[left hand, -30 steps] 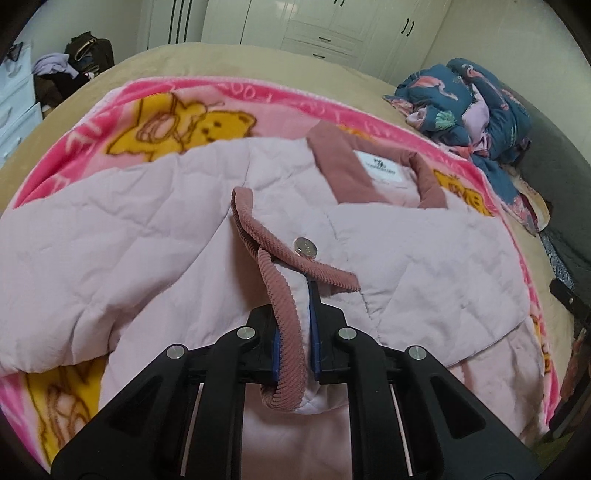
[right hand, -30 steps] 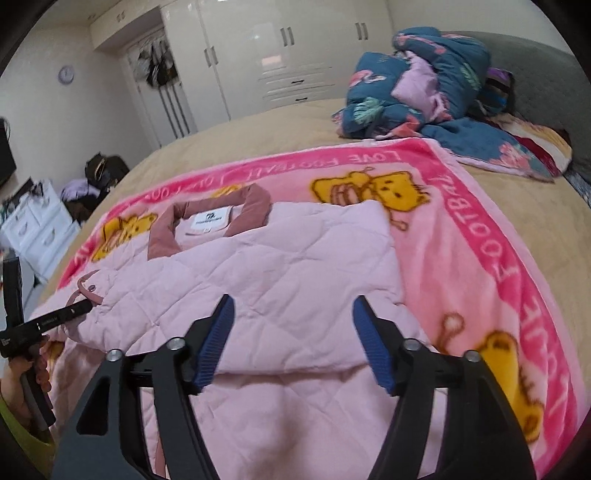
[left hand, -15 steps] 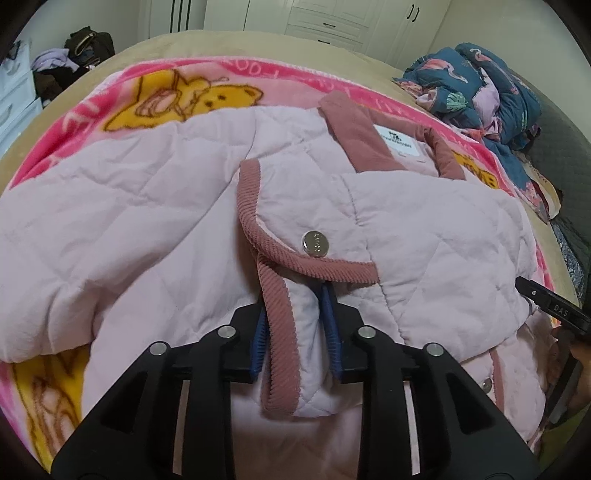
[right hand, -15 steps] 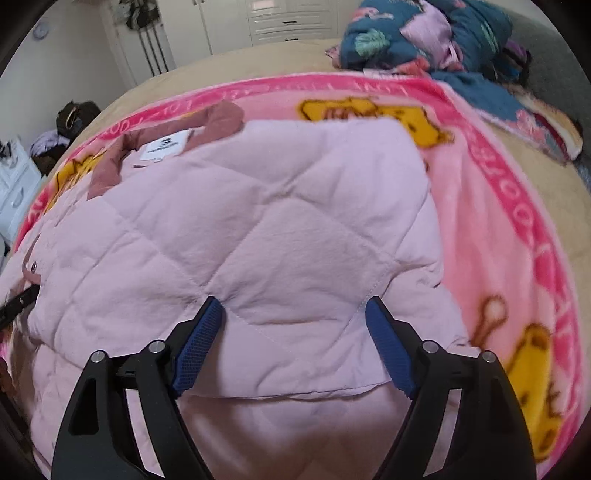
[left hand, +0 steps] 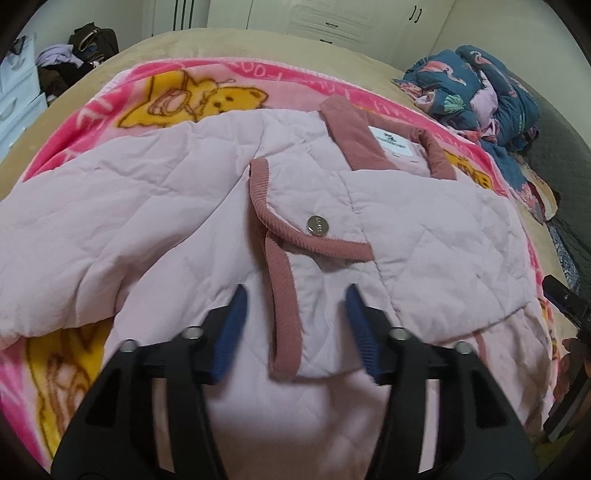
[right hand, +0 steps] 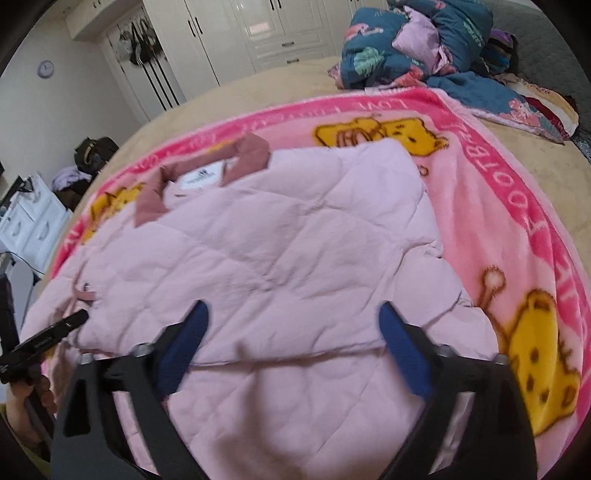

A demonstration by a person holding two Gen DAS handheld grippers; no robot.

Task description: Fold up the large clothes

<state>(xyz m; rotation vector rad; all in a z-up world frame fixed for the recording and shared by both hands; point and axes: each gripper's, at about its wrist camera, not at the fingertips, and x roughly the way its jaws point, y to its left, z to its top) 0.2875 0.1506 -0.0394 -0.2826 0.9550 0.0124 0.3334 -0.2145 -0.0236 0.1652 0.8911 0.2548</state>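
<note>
A pale pink quilted jacket [left hand: 424,236] with dusty-rose corduroy trim lies on a pink cartoon-bear blanket [left hand: 207,99] on the bed. Its sleeve cuff [left hand: 295,284], with a silver snap [left hand: 317,225], is folded across the body and lies flat. My left gripper [left hand: 293,317] is open, its blue pads either side of the cuff, not touching it. In the right wrist view the jacket [right hand: 295,266] fills the middle, collar [right hand: 207,173] at the far left. My right gripper [right hand: 291,332] is open and empty above the jacket's folded edge.
A heap of blue patterned bedding [right hand: 424,40] lies at the bed's far right corner. White wardrobes [right hand: 266,33] stand behind the bed. A white drawer unit [right hand: 29,218] and a bag stand left of the bed. The left gripper's tip [right hand: 55,332] shows at the left edge.
My left gripper has let go of the sleeve cuff and opened wide; the cuff now lies flat on the jacket. My right gripper has drawn back a little, still open.
</note>
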